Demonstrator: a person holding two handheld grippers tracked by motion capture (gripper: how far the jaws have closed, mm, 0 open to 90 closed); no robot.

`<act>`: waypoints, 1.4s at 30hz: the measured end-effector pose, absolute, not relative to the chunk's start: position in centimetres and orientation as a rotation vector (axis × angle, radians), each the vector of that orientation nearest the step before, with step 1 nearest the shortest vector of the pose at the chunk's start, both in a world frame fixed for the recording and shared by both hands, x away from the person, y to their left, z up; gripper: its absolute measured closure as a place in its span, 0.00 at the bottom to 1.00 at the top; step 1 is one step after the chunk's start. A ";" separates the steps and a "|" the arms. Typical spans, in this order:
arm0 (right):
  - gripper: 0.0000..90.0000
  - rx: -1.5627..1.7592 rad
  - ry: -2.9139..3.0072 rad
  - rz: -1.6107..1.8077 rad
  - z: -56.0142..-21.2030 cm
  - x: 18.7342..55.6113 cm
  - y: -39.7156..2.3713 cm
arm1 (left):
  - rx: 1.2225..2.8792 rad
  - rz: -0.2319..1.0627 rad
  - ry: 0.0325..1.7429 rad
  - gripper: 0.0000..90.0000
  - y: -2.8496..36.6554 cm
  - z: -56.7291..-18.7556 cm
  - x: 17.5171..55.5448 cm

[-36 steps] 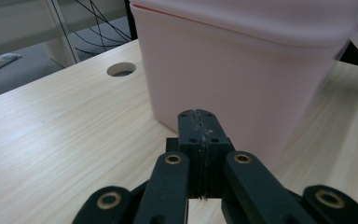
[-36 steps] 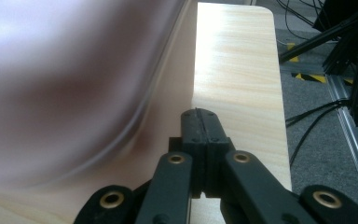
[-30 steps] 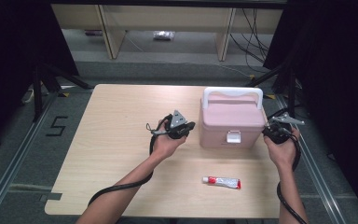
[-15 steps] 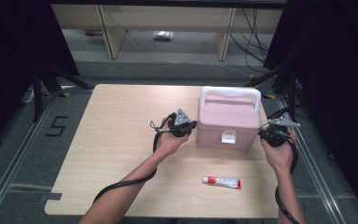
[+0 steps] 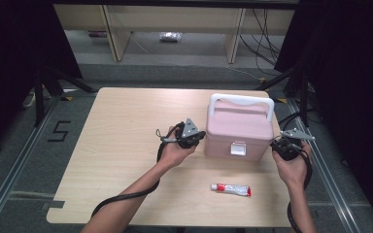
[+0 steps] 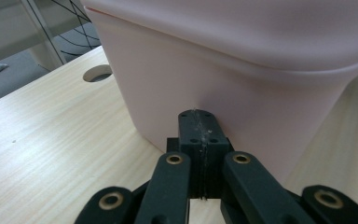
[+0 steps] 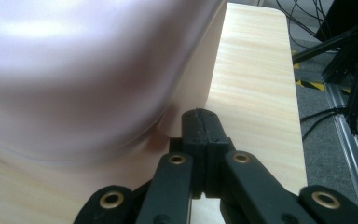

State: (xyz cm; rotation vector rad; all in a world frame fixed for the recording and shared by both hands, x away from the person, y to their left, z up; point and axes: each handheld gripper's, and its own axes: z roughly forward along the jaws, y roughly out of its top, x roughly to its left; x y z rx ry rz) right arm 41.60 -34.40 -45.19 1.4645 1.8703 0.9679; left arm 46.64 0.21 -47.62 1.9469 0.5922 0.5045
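A pink box [image 5: 240,128] with a white carry handle [image 5: 242,102] sits right of centre on the pale wooden table [image 5: 121,145], its white front latch [image 5: 238,148] facing the near edge. The left gripper [image 5: 196,138] is pressed in at the box's left wall, jaws fully together and nothing between them. In the left gripper view the closed jaw tips [image 6: 201,128] sit right against the pink wall [image 6: 168,88], just under the overhang of the lid, and whether they truly touch it is hard to call. Over on the other side, the right gripper [image 5: 278,144] is tucked in at the box's right wall near the front corner, its jaws likewise clamped shut on nothing. The right gripper view has the closed tips [image 7: 201,126] up close to the blurred pink side [image 7: 74,70], with a strip of tabletop running away beyond it. So the box stands bracketed, one shut gripper on each flank, both hands gripping the tools from the near side. Nearer the table's front edge, just right of centre and well apart from both grippers, lies a small white tube with a red cap [image 5: 230,189], flat on the wood. A black cable [image 5: 126,196] trails back along the left forearm.
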 end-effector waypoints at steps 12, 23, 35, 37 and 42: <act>1.00 1.458 1.875 0.978 -45.3 38.7 -34.1 | 1.952 0.516 0.556 1.00 0.7 -47.7 44.0; 0.91 1.476 1.821 0.978 -45.5 37.6 -34.5 | 1.848 0.475 0.622 0.71 3.0 -46.8 43.7; 0.81 1.497 1.776 0.987 -46.2 35.9 -34.9 | 1.653 0.377 0.681 0.50 5.1 -42.2 43.3; 0.80 1.515 1.775 1.003 -46.1 35.7 -34.7 | 1.635 0.365 0.677 0.50 5.0 -41.6 43.3; 0.77 1.482 1.767 0.989 -45.7 35.4 -34.7 | 1.626 0.353 0.666 0.50 4.4 -40.6 43.9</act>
